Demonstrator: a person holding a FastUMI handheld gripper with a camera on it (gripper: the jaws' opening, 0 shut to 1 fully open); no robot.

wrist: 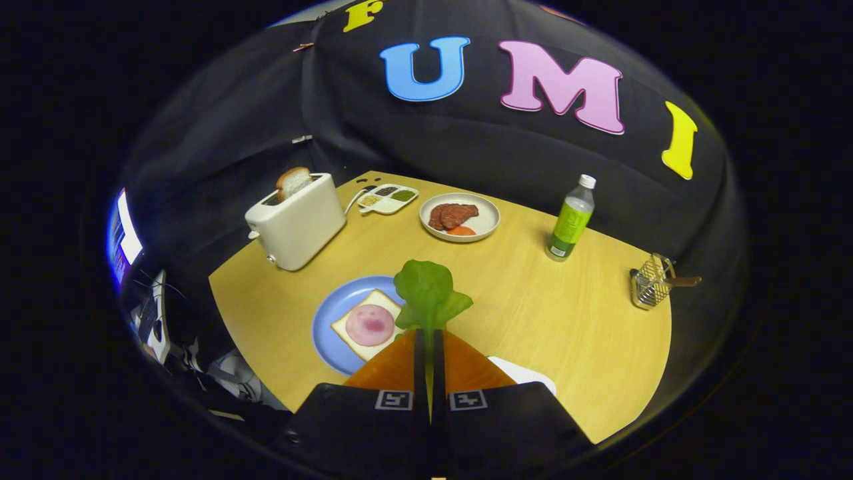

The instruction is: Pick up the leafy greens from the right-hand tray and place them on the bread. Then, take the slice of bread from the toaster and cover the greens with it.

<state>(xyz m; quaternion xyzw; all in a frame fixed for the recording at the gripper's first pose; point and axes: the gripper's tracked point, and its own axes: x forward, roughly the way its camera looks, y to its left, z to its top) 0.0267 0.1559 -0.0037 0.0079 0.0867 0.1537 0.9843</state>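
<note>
My gripper (pixel 428 333) is shut on a leafy green (pixel 428 293), which sticks up from between the fingertips, raised above the table. Just left of the fingers lies a blue plate (pixel 333 313) with a slice of bread (pixel 352 337) topped by a round pink slice of ham (pixel 370 325). The leaf hangs over the plate's right rim. Farther back on the left stands a white toaster (pixel 296 223) with a slice of bread (pixel 293 181) poking out of its slot. A white tray (pixel 530 373) peeks out just right of the fingers, mostly hidden.
Beyond the plate sit a white divided dish (pixel 388 198) with seasonings and a white plate (pixel 460 217) with meat slices. A green bottle (pixel 571 223) stands at the back right, a wire basket (pixel 652 281) near the wooden table's (pixel 573 320) right edge.
</note>
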